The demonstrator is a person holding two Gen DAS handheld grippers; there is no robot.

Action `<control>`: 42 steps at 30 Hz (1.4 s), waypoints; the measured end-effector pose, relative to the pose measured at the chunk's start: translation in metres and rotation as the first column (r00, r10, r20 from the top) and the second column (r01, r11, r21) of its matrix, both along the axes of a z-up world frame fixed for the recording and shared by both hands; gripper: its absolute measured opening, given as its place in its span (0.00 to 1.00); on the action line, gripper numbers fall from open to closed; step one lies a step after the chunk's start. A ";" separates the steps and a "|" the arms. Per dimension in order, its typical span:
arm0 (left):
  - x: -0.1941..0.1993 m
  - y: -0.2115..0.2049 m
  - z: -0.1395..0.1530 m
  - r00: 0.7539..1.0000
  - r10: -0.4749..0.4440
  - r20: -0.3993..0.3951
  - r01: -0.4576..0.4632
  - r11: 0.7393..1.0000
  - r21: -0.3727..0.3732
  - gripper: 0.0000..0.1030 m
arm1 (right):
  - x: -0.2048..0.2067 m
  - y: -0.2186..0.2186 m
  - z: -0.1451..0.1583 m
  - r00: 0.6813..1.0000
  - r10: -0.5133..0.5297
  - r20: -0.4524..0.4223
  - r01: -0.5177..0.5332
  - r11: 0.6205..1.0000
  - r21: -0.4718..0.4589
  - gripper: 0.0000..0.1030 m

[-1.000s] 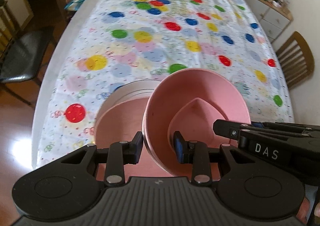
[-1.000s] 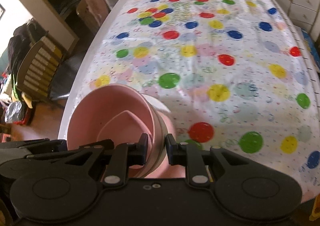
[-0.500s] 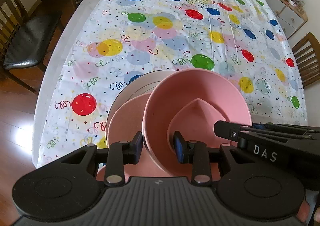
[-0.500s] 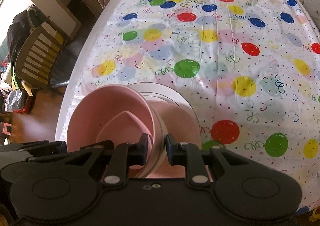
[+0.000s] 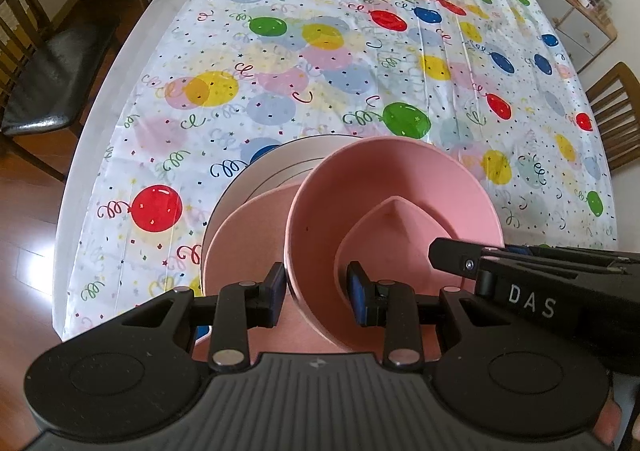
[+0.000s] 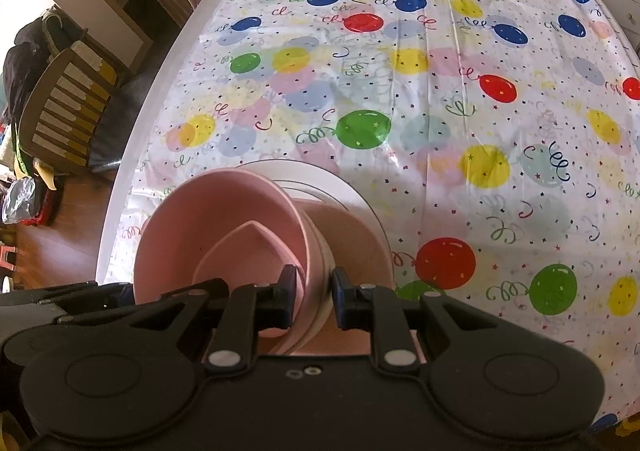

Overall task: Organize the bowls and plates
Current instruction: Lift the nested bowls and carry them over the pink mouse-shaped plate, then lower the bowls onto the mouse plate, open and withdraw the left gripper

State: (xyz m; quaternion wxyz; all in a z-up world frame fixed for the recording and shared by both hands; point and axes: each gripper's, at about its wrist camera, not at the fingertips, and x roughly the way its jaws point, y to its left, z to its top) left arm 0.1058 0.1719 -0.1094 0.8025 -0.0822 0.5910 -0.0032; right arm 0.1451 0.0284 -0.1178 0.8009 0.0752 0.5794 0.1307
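A: Why both grippers on the bowl stack (image 5: 394, 211)?

B: Splitting the load — left gripper (image 5: 316, 293) and right gripper (image 6: 314, 301) jaws are each pinching opposite rims, holding it level just above the plates (image 5: 256, 187) on the surface (image 5: 280, 63).

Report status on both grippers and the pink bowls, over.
Left gripper and right gripper each clamped on a rim of the nested pink bowls. Bowls over pink plate stacked on white plate. Nothing obstructing.
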 end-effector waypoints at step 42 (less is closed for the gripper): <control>-0.078 -0.032 0.064 0.960 -0.009 0.281 -0.009 0.998 0.062 0.65 | -0.066 -0.070 0.066 0.961 0.078 0.265 -0.134 0.970 0.203 0.75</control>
